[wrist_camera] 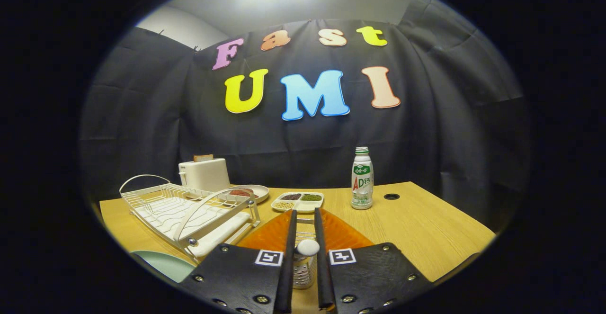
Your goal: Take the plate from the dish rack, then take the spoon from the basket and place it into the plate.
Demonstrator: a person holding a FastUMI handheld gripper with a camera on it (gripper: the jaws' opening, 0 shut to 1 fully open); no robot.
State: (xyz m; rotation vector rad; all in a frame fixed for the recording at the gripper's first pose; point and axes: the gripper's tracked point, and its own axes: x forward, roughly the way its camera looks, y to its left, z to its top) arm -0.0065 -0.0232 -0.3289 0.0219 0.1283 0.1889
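My gripper (306, 238) points over the table, its fingers drawn close together. The white rounded end of the spoon (307, 246) sits between them and touches both. Under it, between the fingers, stands the perforated metal basket (303, 272), on an orange mat (272, 234). The pale green plate (163, 264) lies flat on the table, left of the fingers and in front of the white wire dish rack (189, 212). The rack holds no dishes.
A white toaster (204, 174) with bread stands behind the rack. Beside it is a small dish of reddish food (246, 193), then a divided tray of beans (297, 201). A white bottle (362, 177) stands beyond the fingers to the right, near a cable hole (391, 196).
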